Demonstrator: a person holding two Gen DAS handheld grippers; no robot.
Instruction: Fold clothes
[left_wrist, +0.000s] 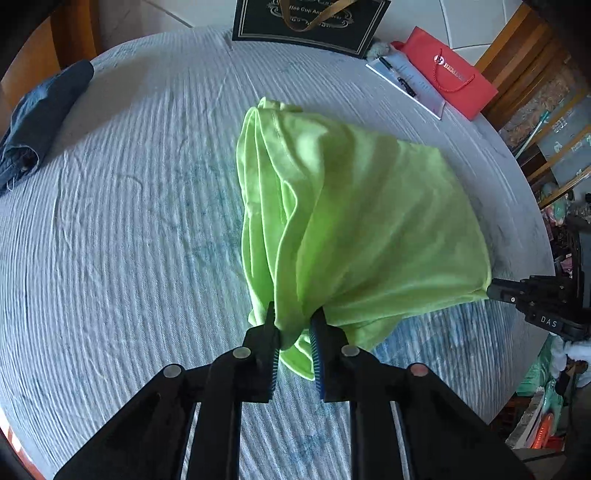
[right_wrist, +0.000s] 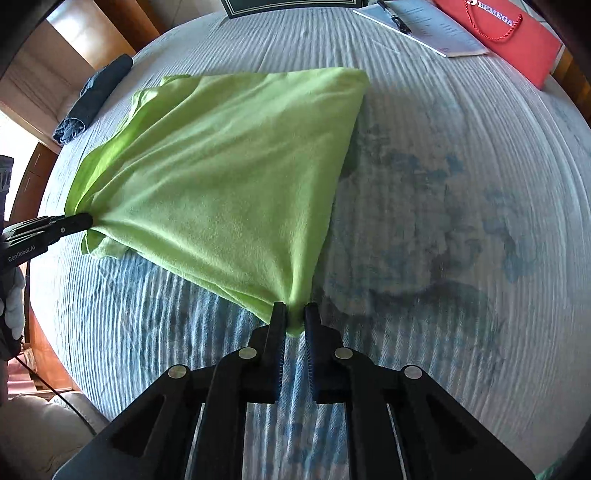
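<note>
The left gripper (left_wrist: 293, 325) has its jaws nearly closed on a bunched corner of the lime-green shirt (left_wrist: 354, 221); the right gripper (right_wrist: 295, 317) pinches another corner the same way. The shirt is folded, lifted at both near corners, its long axis running away toward the table's (right_wrist: 443, 221) far edge. A striped blue-white cloth covers the table — dark jeans (left_wrist: 40, 122) at the left edge, a red bag (left_wrist: 450, 74) and black bag (left_wrist: 310, 26) at the far edge.

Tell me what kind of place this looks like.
Probably a room in a home: a round table under a striped cloth, with a red gift bag, a notepad and pen, wooden furniture around it, and a green shirt being folded.
</note>
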